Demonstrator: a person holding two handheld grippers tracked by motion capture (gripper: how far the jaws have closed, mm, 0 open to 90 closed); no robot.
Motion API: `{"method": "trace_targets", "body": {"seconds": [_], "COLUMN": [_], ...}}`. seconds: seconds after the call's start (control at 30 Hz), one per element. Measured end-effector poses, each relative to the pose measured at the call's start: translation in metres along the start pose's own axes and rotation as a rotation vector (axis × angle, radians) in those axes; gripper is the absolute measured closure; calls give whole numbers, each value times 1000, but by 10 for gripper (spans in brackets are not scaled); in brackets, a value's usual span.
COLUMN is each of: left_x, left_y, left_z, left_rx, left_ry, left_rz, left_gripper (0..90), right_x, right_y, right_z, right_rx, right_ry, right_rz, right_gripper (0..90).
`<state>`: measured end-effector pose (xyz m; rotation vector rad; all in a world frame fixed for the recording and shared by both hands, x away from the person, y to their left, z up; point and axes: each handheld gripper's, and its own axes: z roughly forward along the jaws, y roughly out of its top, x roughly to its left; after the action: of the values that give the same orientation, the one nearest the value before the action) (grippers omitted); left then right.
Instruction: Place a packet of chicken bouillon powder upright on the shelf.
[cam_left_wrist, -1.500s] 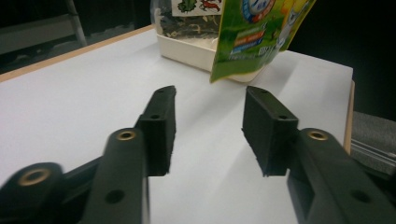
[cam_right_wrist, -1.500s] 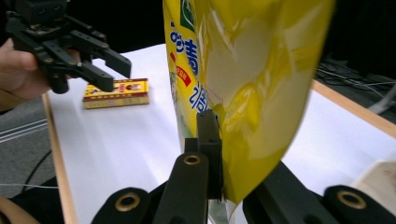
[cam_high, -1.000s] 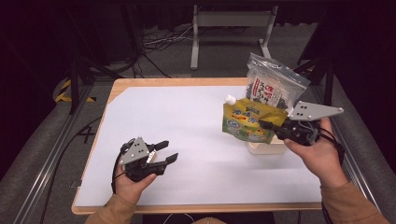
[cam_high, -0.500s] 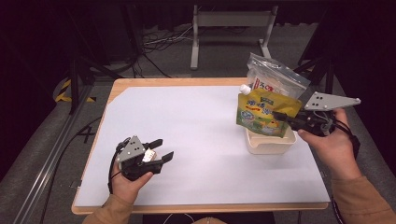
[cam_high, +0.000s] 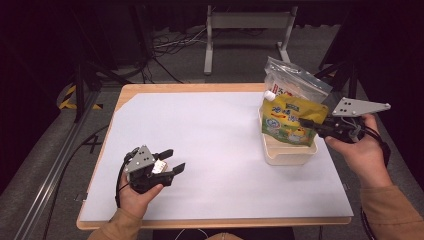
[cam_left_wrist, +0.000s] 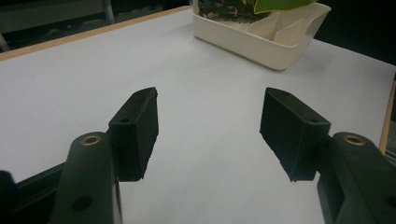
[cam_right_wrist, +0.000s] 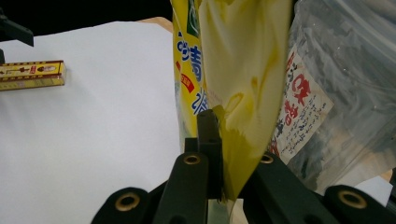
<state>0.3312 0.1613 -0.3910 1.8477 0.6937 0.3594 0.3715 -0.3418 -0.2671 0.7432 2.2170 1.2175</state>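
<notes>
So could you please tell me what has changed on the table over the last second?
The right claw, shut on the yellow pouch, carried it rightward and down, so it now stands in the cream bin in front of the clear bag. The left claw stayed open and idle near the table's front left; bin and bag did not move.

Left hand-held gripper (cam_high: 172, 159) gapes; right hand-held gripper (cam_high: 304, 122) is clamped.

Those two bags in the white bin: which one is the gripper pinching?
The yellow pouch in front, clamped by the right gripper. The clear bag behind it stands untouched.
</notes>
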Motion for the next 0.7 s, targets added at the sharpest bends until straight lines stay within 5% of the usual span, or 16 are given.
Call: {"method": "trace_targets", "body": {"seconds": [0.7], "left_x": [1], "left_y": [-1], "left_z": [-1], "left_rx": [8], "left_ry": [-4], "left_rz": [-2], "left_gripper": [372], "right_x": [-17], "right_y": [-18], "right_z": [12], "right_rx": [57], "right_ry": [0], "right_rz": [19], "right_gripper": [887]}}
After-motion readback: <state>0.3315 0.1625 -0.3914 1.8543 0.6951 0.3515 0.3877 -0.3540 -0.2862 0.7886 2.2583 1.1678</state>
